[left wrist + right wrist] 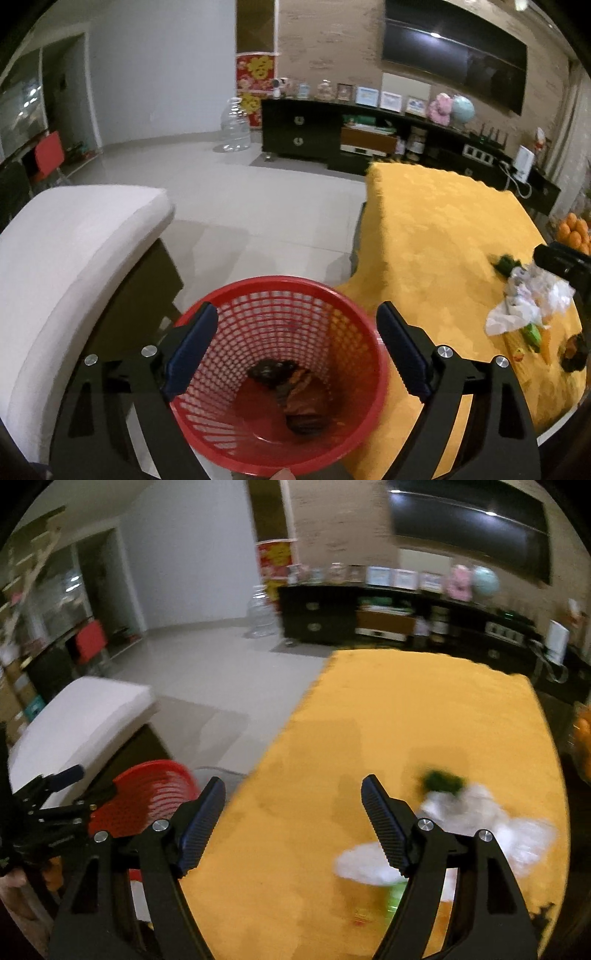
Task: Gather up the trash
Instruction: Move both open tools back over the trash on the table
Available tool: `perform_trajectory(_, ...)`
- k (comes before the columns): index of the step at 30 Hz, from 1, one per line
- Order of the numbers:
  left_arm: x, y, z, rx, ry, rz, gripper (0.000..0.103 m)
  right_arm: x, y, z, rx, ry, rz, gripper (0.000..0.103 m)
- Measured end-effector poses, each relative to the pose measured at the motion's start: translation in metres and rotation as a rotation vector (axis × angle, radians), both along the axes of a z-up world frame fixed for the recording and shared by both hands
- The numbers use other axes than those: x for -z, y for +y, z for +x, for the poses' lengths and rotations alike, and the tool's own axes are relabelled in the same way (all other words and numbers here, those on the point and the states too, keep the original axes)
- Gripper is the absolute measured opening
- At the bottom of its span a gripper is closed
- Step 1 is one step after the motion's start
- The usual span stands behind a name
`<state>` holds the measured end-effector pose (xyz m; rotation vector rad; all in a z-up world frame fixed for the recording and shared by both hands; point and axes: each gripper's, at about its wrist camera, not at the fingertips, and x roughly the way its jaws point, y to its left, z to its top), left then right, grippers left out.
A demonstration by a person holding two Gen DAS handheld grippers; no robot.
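Two grippers are up over the yellow-covered table [406,709], and both have their jaws spread wide with nothing between the pads. The left gripper [297,345] hangs right above the red mesh basket [221,417], so the basket's mouth fills the gap between its jaws; down at the bottom of the basket lie some dark brown scraps [295,395]. The basket sits just off the table's near left corner, beside the white cushioned seat [74,251].

The right gripper [293,827] hovers over bare yellow cloth. Just beyond and beside its right jaw lies the pile of crumpled white paper and plastic [476,812], with a green scrap [441,780] at the pile's far edge and a green-and-orange wrapper [397,895] partly hidden behind that jaw. This view is blurred, so the pieces are hard to tell apart. From the left gripper's side, the same pile [524,302] sits well off to the right of its jaws.
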<state>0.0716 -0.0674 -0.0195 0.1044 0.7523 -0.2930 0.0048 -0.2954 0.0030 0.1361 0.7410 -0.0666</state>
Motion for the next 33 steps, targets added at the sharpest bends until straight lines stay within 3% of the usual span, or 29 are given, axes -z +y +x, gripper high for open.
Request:
perform_trajectory(13, 0.005, -0.075, -0.029, 0.180, -0.014, 0.034, 0.084, 0.016, -0.089, -0.067, 0.255, 0.016, 0.040, 0.074)
perform_trajectory(24, 0.021, -0.130, -0.053, 0.334, 0.030, 0.034, 0.084, 0.023, -0.116, -0.088, 0.328, 0.016, 0.055, 0.074)
perform_trajectory(33, 0.048, -0.187, -0.084, 0.477, 0.049, 0.094, 0.084, 0.024, -0.125, -0.094, 0.352, 0.015, 0.075, 0.074)
